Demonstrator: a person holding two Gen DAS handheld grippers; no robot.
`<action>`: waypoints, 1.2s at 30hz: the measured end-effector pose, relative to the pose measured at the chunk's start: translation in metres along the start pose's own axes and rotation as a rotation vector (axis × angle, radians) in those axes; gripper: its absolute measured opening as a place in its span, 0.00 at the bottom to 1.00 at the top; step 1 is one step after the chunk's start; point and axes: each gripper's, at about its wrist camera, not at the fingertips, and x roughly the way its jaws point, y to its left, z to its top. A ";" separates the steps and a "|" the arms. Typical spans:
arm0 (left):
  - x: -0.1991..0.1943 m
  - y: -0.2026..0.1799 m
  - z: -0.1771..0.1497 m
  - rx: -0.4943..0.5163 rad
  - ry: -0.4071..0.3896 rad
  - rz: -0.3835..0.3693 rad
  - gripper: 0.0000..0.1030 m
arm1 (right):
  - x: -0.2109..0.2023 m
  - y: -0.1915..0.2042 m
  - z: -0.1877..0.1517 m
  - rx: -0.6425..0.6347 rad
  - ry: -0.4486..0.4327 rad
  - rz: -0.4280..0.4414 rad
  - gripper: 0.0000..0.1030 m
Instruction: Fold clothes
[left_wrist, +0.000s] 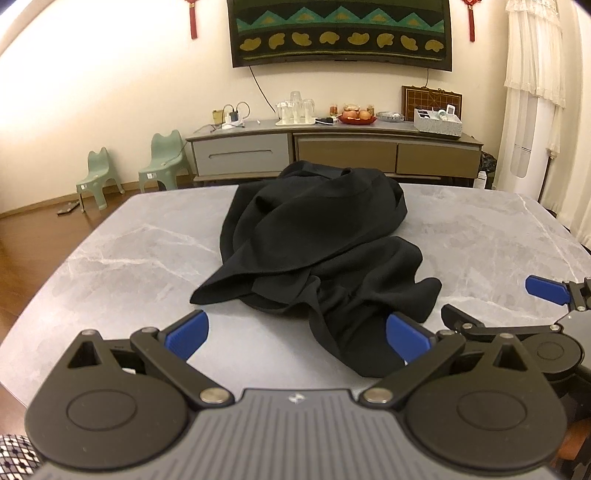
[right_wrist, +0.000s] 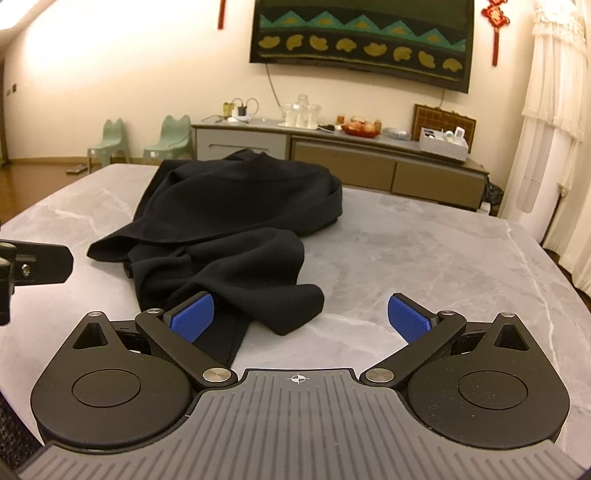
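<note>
A crumpled black garment (left_wrist: 314, 240) lies heaped on the grey marble table (left_wrist: 129, 251). The left gripper (left_wrist: 297, 332) hovers at the garment's near edge, fingers (left_wrist: 188, 330) spread wide, gripping nothing. Just beside it, the right gripper (right_wrist: 300, 317) also has its fingers apart, empty.

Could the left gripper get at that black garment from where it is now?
Probably yes: the left gripper has its jaws wide open with nothing held, and the black garment lies crumpled on the table right ahead, nothing between.
</note>
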 end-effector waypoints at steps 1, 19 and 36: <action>0.001 0.000 -0.001 -0.002 0.004 -0.003 1.00 | 0.000 0.000 0.000 -0.001 0.001 0.000 0.99; 0.013 -0.008 -0.011 0.001 0.027 -0.053 1.00 | 0.001 0.003 0.000 -0.010 0.012 0.003 0.99; 0.017 -0.002 -0.015 0.006 0.039 -0.018 1.00 | 0.002 0.000 -0.001 0.003 0.020 0.007 0.99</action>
